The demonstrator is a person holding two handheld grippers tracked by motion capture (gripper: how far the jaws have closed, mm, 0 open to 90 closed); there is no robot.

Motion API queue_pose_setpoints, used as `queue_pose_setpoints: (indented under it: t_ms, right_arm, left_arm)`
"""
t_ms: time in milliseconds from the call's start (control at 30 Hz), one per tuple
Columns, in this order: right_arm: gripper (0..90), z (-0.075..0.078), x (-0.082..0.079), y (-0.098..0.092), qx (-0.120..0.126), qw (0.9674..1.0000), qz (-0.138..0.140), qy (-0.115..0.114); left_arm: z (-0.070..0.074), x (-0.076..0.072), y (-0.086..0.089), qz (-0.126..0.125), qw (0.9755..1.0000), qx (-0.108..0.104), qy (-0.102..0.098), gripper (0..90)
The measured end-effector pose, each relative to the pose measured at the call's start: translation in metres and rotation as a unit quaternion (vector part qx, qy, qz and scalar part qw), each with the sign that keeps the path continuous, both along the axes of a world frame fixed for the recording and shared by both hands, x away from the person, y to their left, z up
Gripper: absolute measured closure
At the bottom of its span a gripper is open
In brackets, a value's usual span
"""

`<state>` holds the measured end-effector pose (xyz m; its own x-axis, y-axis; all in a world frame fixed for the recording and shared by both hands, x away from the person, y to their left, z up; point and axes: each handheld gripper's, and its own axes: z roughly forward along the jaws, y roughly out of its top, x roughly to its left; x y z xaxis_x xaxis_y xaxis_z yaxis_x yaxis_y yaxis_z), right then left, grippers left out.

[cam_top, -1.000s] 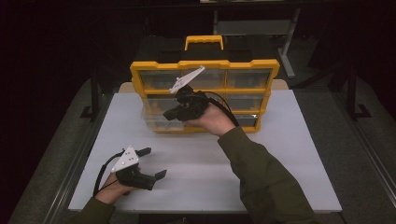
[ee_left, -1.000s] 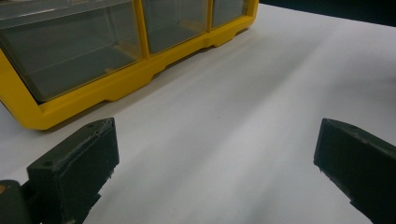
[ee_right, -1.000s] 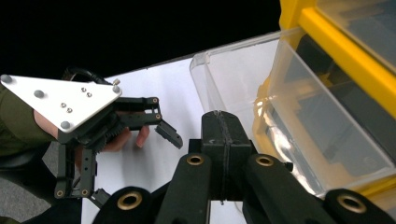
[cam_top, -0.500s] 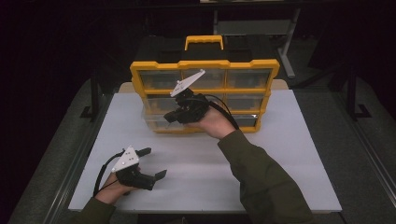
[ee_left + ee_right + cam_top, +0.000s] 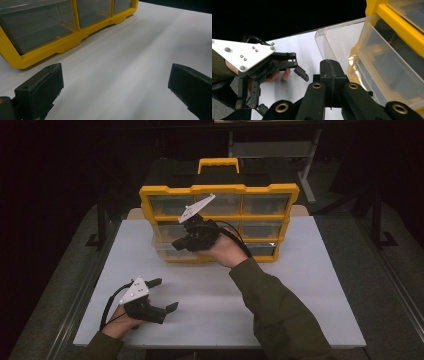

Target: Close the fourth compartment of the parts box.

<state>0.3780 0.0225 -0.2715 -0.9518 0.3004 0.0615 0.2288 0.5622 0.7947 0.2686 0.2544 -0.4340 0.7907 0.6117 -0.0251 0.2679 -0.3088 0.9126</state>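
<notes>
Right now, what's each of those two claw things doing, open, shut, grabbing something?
Left gripper: open, holding nothing, over the white table.
Right gripper: shut, nothing visible between jaws, beside the clear plastic drawer.

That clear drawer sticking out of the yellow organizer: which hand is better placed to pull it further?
Probably the right. The right gripper is already at the clear drawer, shut, while the left gripper sits open, well short of the yellow organizer.
</notes>
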Motion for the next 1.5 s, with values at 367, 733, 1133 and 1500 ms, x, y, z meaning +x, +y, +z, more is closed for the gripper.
queue_pose_setpoints:
  t_ms: [367, 733, 1133, 1500]
  right_arm:
    - [89.5, -0.002, -0.001, 0.008, -0.008, 1.0000, -0.002, -0.003]
    - [89.5, 0.000, 0.003, 0.008, 0.000, 0.9998, -0.011, -0.015]
    - [89.5, 0.000, 0.014, 0.007, 0.006, 0.9997, -0.019, -0.016]
    - [89.4, 0.000, 0.019, 0.007, 0.010, 0.9996, -0.020, -0.015]
  left_arm:
    - [0.000, 0.000, -0.001, 0.000, 1.0000, -0.002, 0.000, 0.0]
    - [0.000, 0.000, -0.001, 0.000, 1.0000, -0.002, 0.001, 0.0]
    - [0.000, 0.000, 0.001, 0.000, 1.0000, 0.001, 0.000, 0.0]
    - [0.000, 0.000, 0.001, 0.000, 1.0000, 0.002, 0.001, 0.0]
